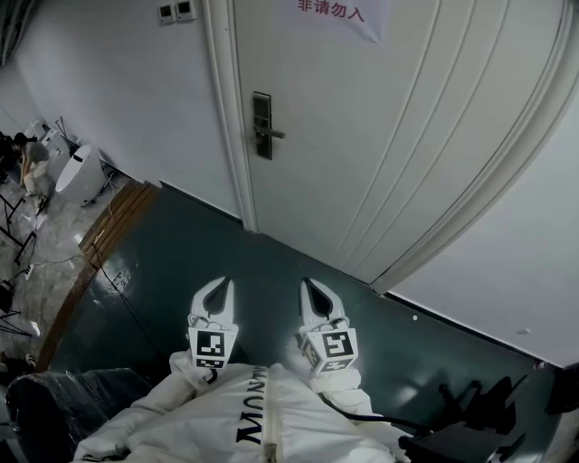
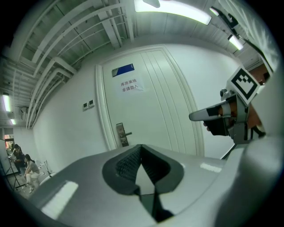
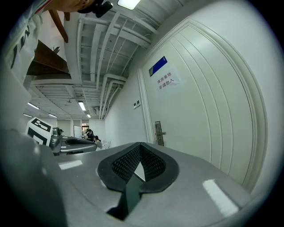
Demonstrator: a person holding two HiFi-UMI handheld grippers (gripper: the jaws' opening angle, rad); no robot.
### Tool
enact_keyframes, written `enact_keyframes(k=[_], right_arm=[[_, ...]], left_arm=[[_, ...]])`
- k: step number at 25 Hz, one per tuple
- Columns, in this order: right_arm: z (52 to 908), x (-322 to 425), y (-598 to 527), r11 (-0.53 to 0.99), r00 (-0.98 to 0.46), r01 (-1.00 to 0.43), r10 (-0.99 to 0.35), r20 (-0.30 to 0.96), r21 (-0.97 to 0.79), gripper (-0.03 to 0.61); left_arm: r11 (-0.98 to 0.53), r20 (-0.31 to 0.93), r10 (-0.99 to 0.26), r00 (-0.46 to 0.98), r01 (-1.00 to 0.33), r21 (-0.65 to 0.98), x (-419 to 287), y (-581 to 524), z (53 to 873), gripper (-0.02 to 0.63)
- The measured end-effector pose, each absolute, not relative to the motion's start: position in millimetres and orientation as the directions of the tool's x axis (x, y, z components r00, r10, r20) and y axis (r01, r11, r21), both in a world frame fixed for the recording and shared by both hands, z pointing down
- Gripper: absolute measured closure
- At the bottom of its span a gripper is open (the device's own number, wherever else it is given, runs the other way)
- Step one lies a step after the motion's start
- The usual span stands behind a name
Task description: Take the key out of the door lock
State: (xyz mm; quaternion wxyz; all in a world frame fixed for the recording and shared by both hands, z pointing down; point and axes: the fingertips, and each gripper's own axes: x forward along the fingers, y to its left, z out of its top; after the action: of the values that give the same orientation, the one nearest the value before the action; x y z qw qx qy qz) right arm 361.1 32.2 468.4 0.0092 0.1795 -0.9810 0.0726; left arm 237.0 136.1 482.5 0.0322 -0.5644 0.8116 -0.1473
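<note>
The person stands a few steps back from the white door (image 1: 380, 118), on the dark floor (image 1: 181, 262), with both tools held low and close to the body. The left tongs (image 1: 222, 288) are pressed together at the tips with nothing between them. The left gripper view shows the ribbed pads meeting in a point with only the door beyond. The right tongs (image 1: 312, 289) are likewise closed and empty, and sit just beside the left pair, both pointing toward the door.

The door lock (image 1: 261, 125) is a dark upright plate at the door's left edge, close to the frame, with a short lever handle (image 1: 273, 134) sticking out to the right. It is well apart from both tools. The key itself I cannot make out in any view, as the plate is too small and far off to show whether a key sits in it. A paper notice (image 1: 331, 11) hangs at the top of the door, and wall switches (image 1: 175, 11) sit to the left of the frame. Some people (image 1: 32, 163) are far off to the left.

As I judge it, nothing of the job is done. The approach, the opening of one pair of tongs, the grip on the key and the pull out of the lock are all left.
</note>
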Motion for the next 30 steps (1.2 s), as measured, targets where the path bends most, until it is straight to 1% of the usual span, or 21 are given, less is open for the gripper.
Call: enact_keyframes(k=[5,9,14,21,30], right_arm=[[468,343,25,0.926,-0.935,-0.355,-0.352,0.047,-0.13,0.578],[463,329,12,0.914,-0.923,-0.386,-0.384,0.042,-0.125,0.578],[468,306,7,0.902,-0.91,-0.414,-0.409,0.065,-0.125,0.578],[471,257,-3,0.889,-0.896,-0.443,-0.433,0.102,-0.117,0.578],[471,181,-13,0.861,-0.867,-0.495,-0.481,0.133,-0.115,0.578]], left_arm=[[0.331,0.111,-0.922,-0.371,-0.904,-0.272,219,134,486,0.614],[0.338,0.1,-0.922,-0.374,-0.904,-0.261,196,130,482,0.614],[0.316,0.109,-0.93,-0.351,-0.916,-0.248,167,119,487,0.614],[0.264,0.121,-0.947,-0.297,-0.937,-0.231,119,94,488,0.614],[0.235,0.128,-0.956,-0.265,-0.948,-0.213,35,85,488,0.614]])
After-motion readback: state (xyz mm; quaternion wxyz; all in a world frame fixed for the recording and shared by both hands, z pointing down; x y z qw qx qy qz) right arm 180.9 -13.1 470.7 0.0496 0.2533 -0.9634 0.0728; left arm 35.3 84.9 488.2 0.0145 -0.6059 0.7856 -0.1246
